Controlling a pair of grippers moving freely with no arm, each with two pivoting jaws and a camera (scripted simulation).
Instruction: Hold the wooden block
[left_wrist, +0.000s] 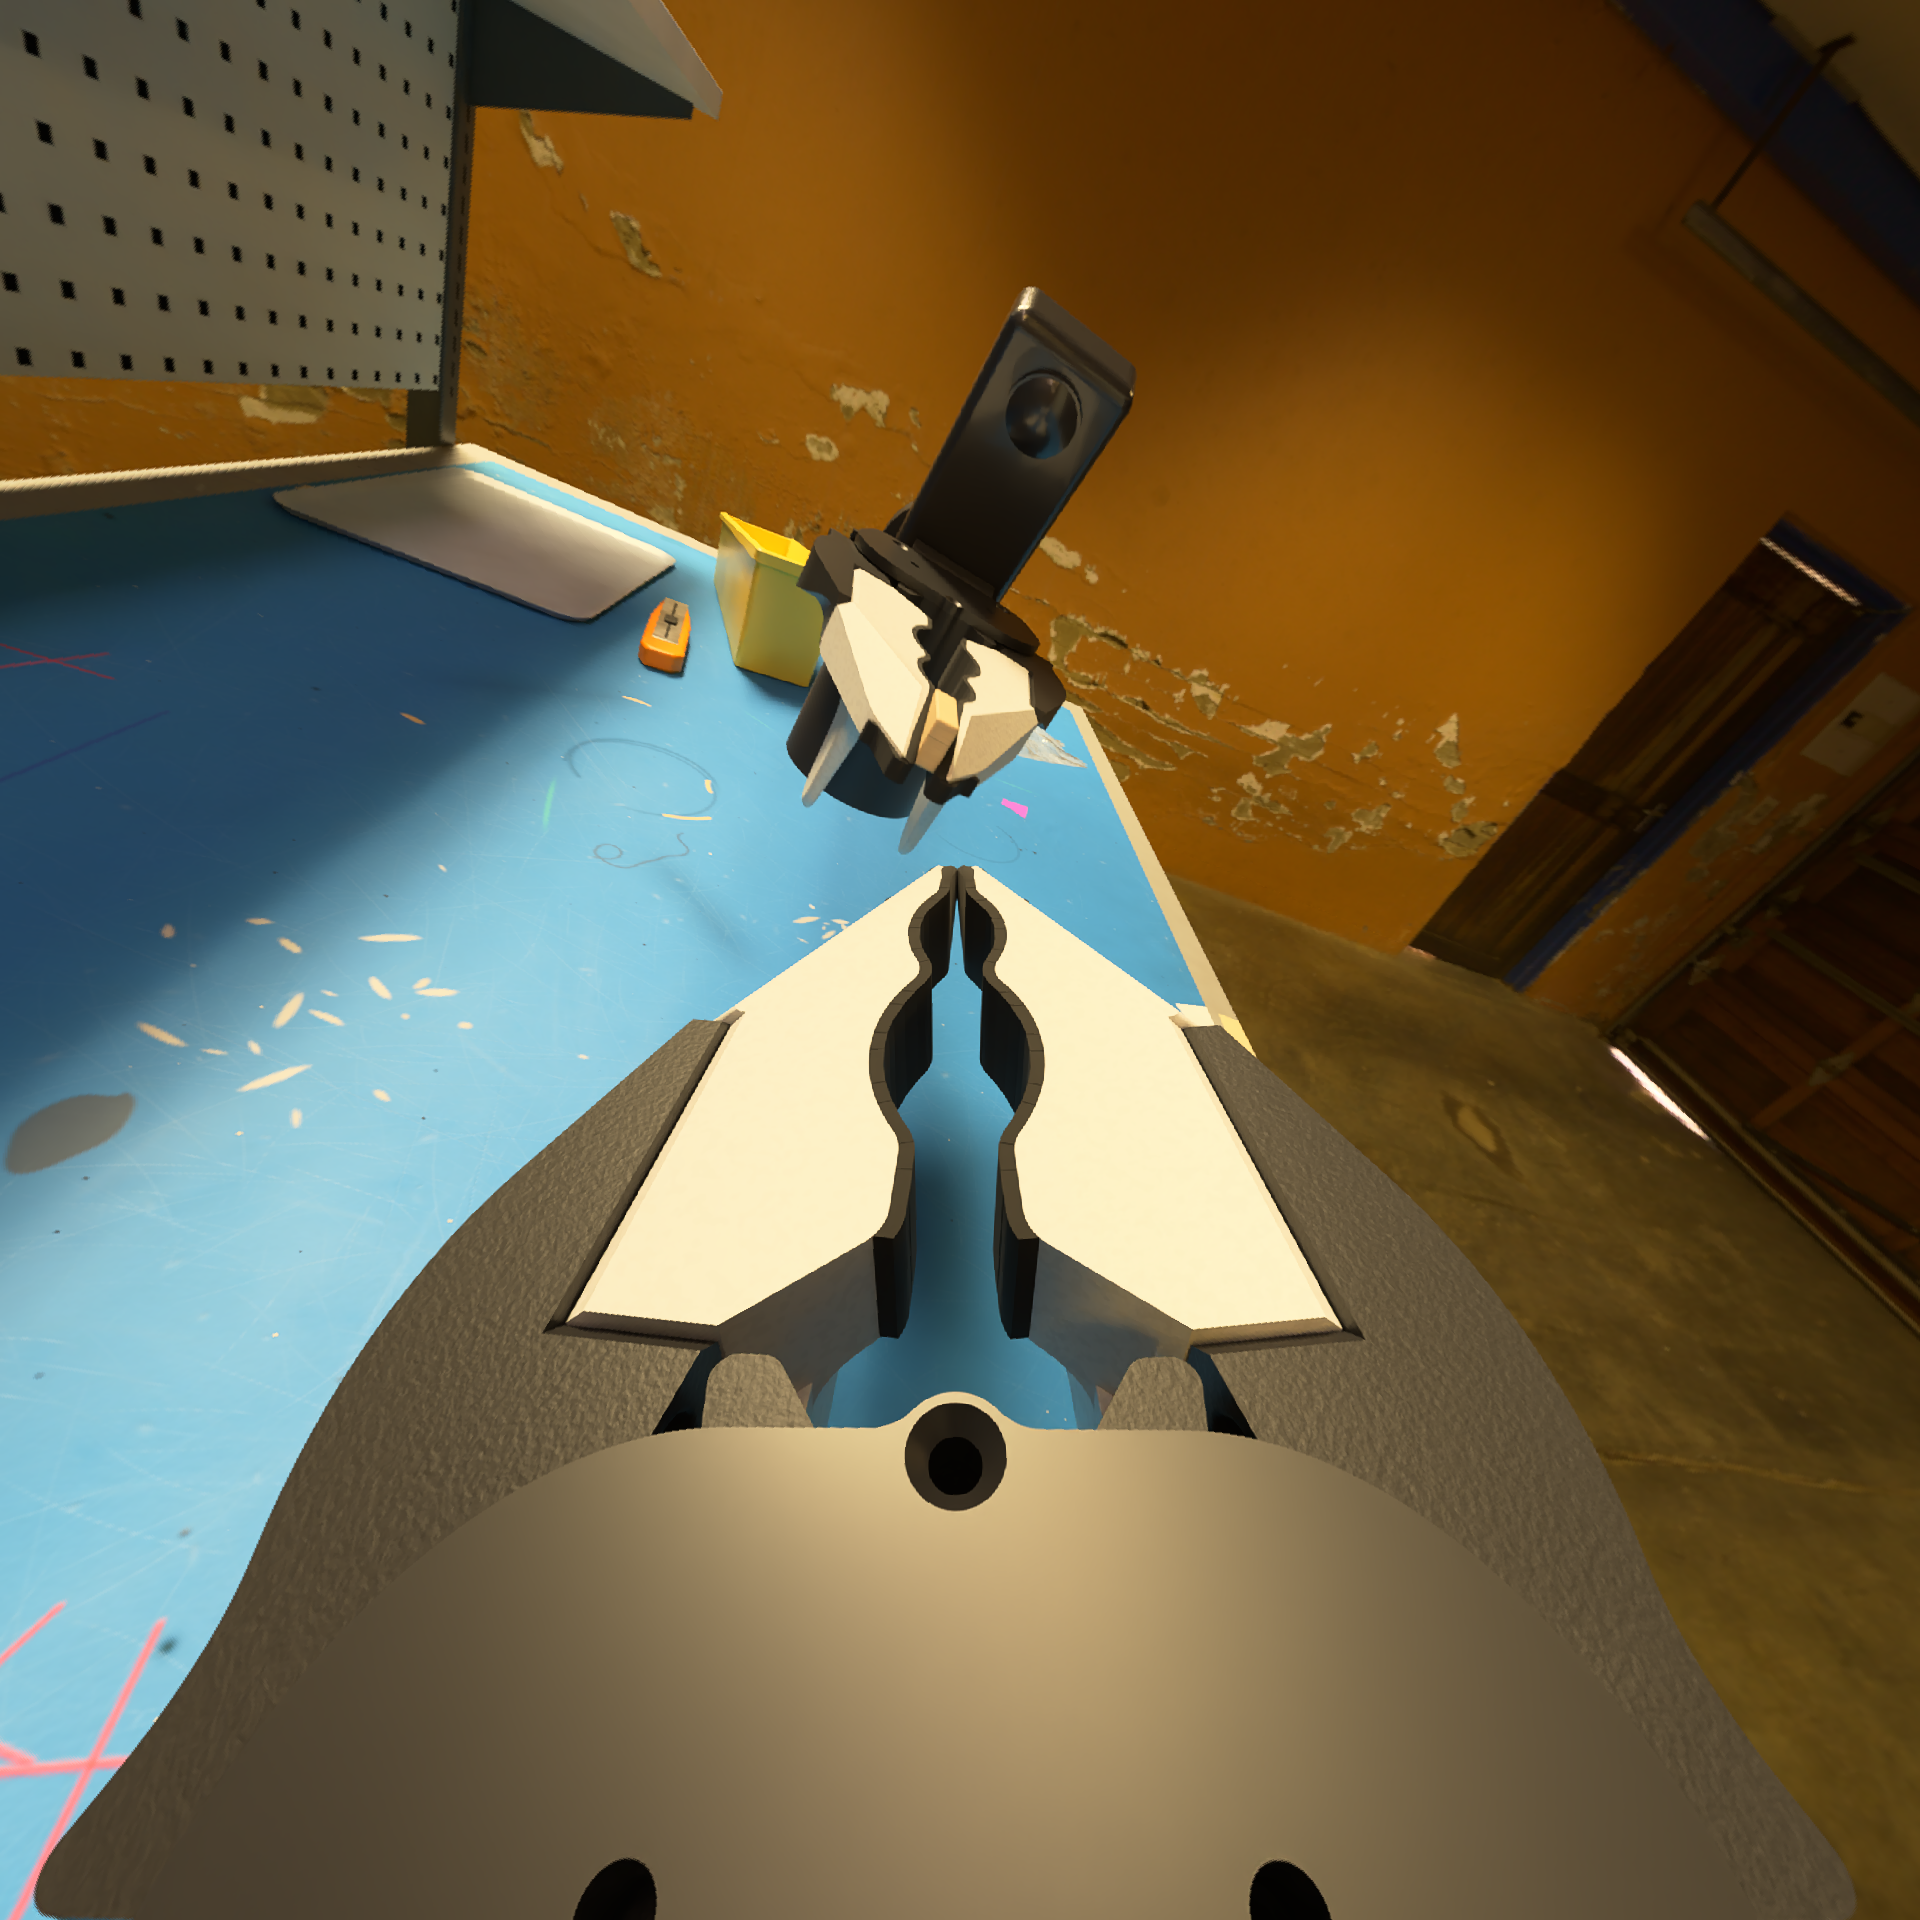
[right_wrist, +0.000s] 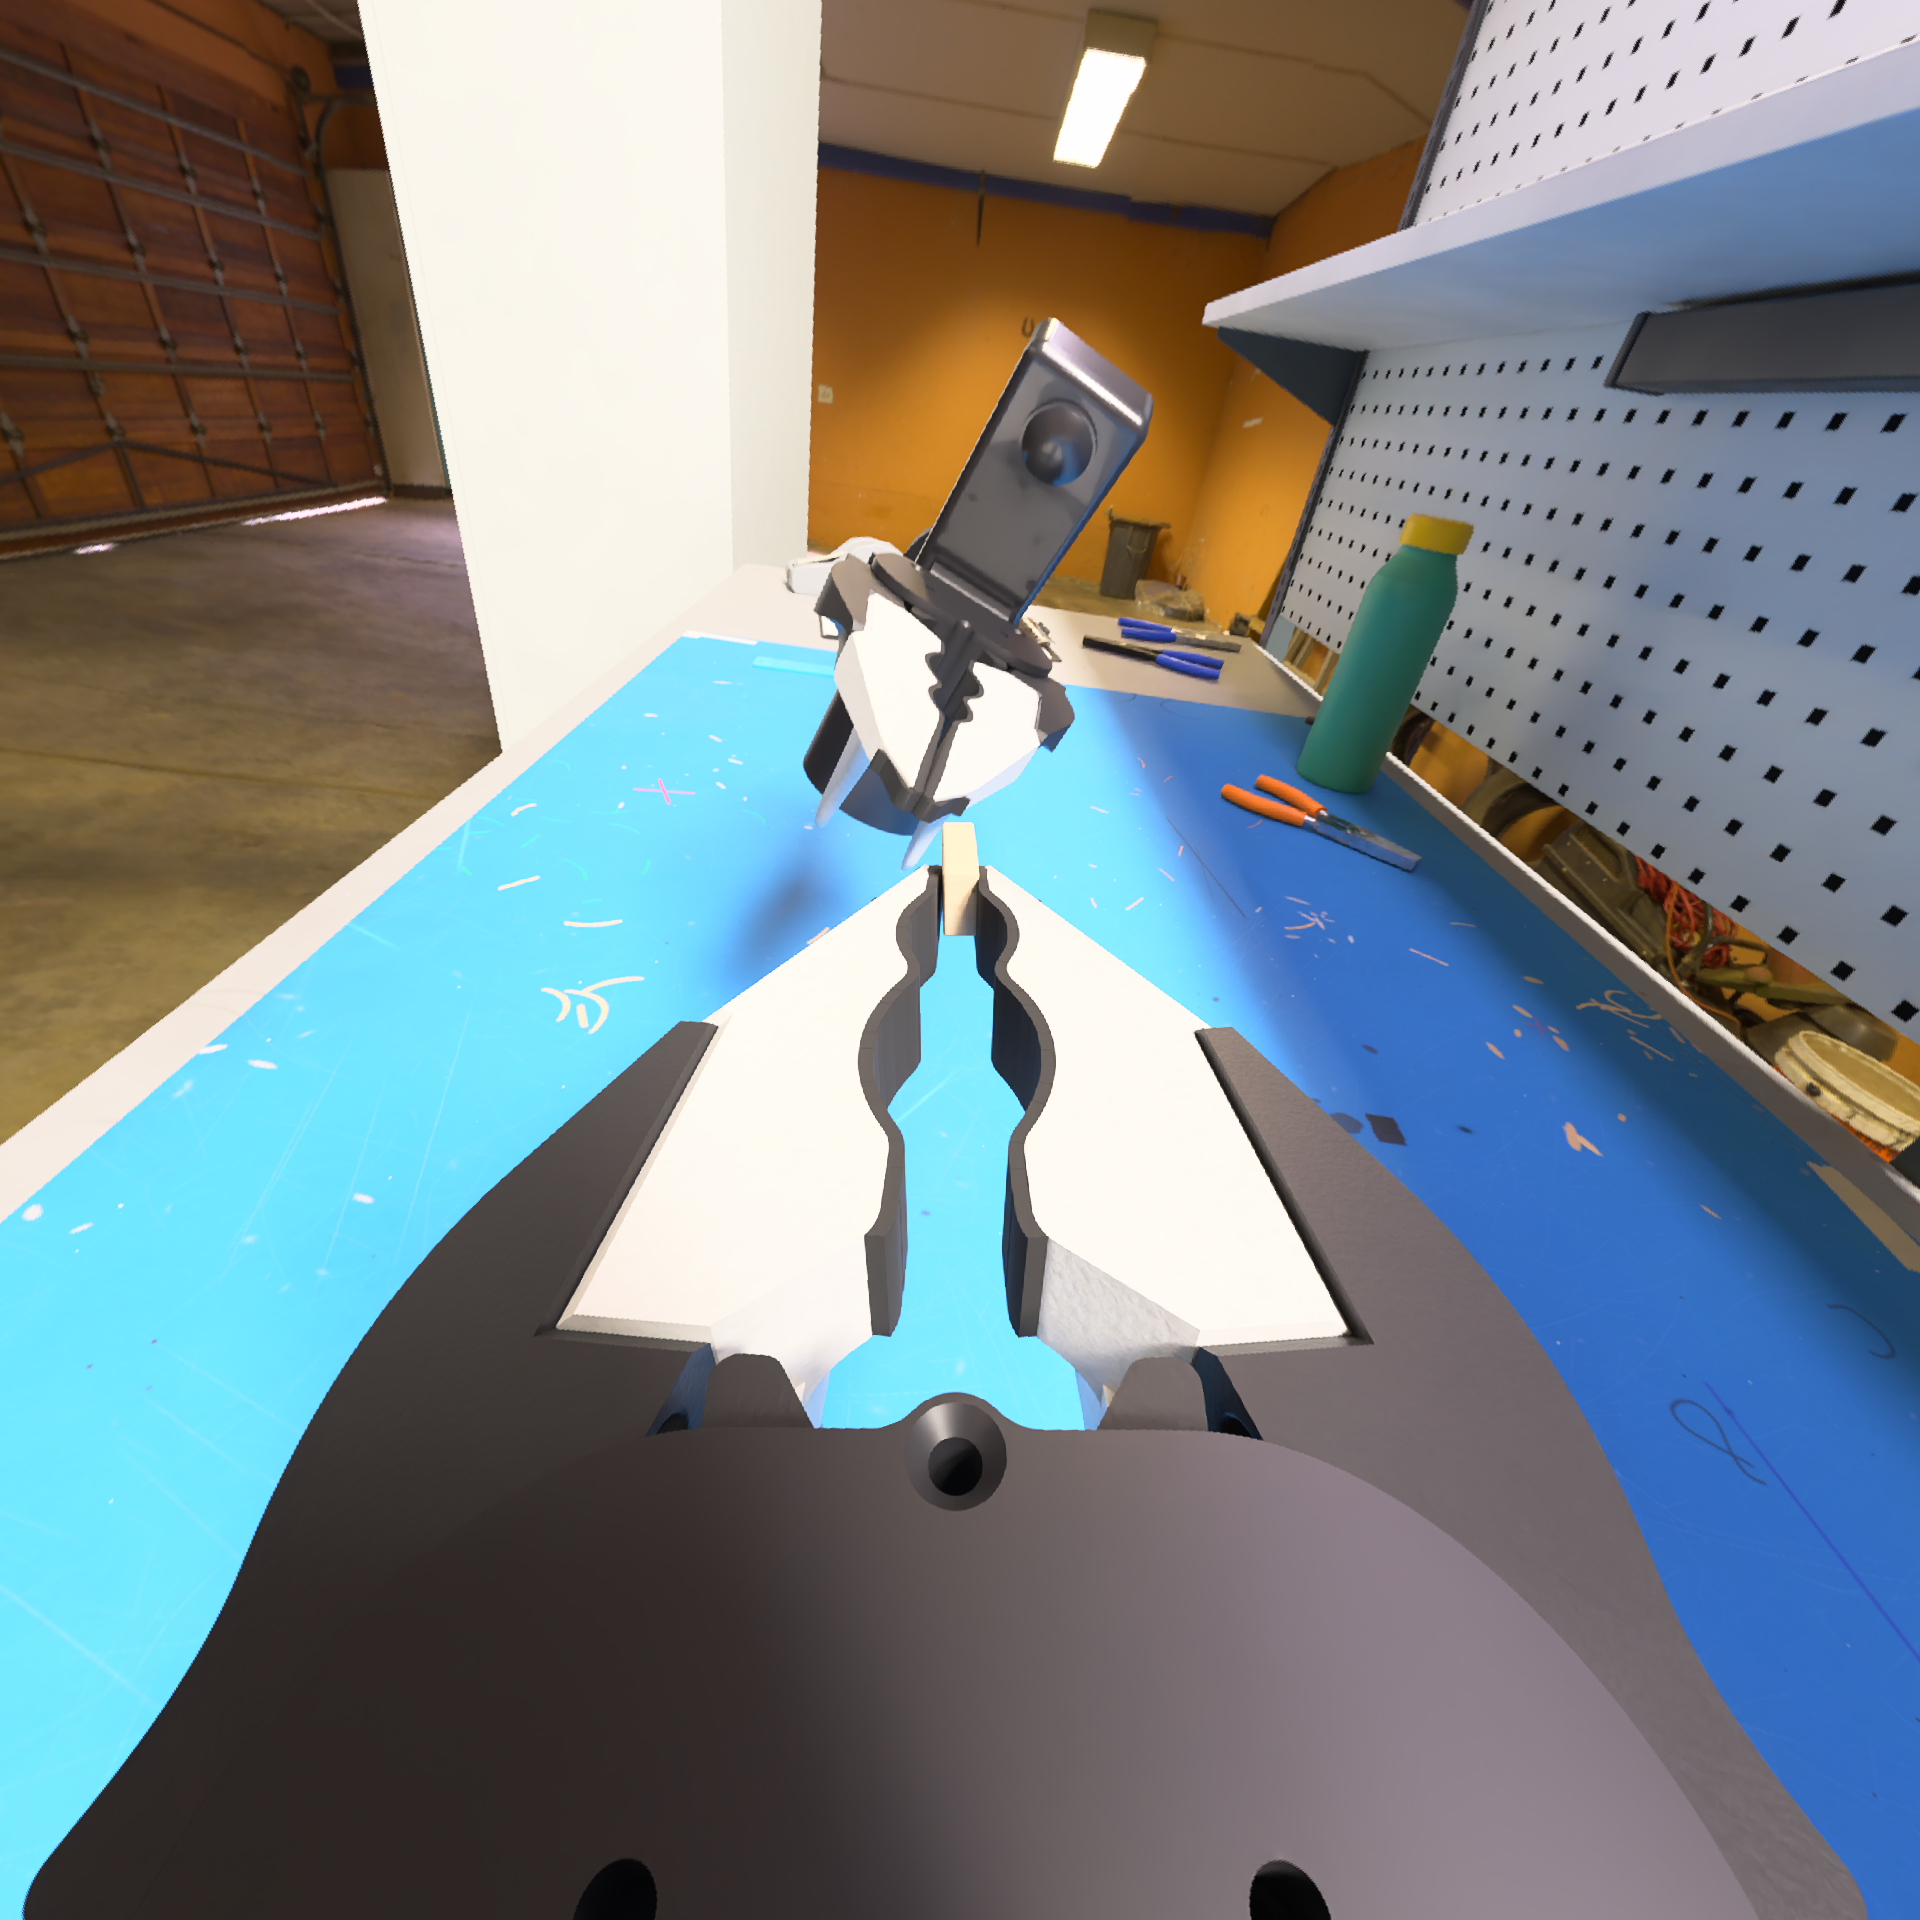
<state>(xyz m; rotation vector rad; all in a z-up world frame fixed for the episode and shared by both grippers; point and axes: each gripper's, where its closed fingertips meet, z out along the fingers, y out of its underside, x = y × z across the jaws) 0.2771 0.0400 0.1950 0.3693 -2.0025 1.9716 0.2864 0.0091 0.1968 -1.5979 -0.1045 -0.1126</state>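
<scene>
The wooden block (right_wrist: 958, 854) is a small pale piece pinched between the fingertips of my right gripper (right_wrist: 958, 883), which is shut on it and holds it above the blue mat (right_wrist: 364, 1091). In the left wrist view the block (left_wrist: 941, 730) shows between the right gripper's (left_wrist: 935, 750) fingers, facing me. My left gripper (left_wrist: 954, 875) is shut with nothing in it, its tips touching. It hovers just in front of the right gripper, tip to tip with a small gap. It also shows in the right wrist view (right_wrist: 948, 750), just beyond the block.
A yellow bin (left_wrist: 764, 613) and an orange utility knife (left_wrist: 665, 636) lie near the table's far edge, by a grey stand base (left_wrist: 488, 540). A green bottle (right_wrist: 1382, 665), orange pliers (right_wrist: 1311, 816) and blue-handled pliers (right_wrist: 1169, 649) sit by the pegboard (right_wrist: 1662, 582). The table edge drops to the floor (left_wrist: 1507, 1195).
</scene>
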